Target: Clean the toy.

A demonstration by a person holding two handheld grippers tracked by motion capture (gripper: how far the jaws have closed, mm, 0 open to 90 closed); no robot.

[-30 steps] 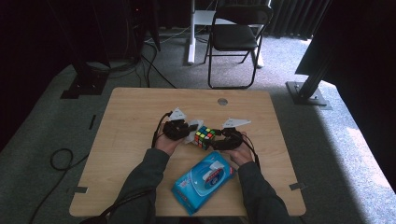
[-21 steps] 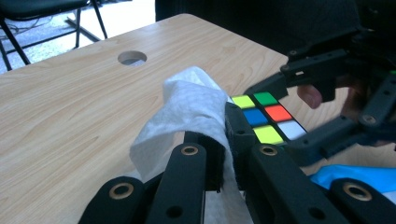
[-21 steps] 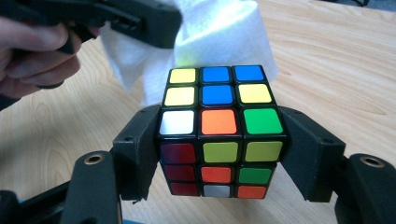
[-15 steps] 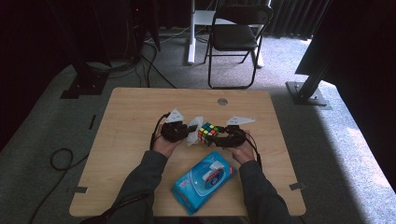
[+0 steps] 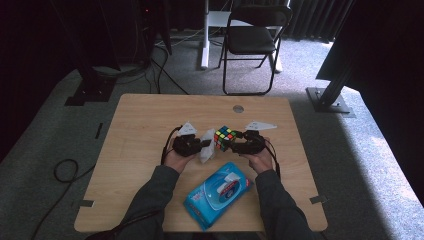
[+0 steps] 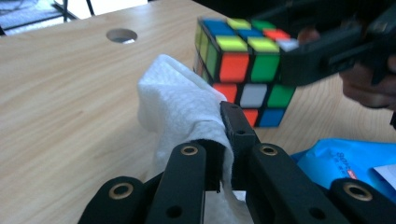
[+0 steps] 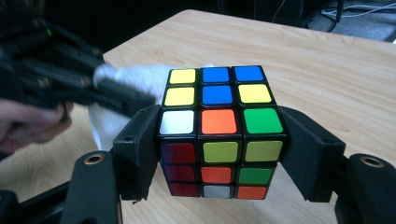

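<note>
While my right hand-held gripper clamps the cube, my left hand-held gripper, pinching the wipe, should press evenly across its left face.

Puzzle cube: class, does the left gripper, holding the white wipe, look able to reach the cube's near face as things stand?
Probably yes. The left gripper, shut on the white wipe, sits beside the puzzle cube with nothing between; the right gripper clamps other sides.
</note>
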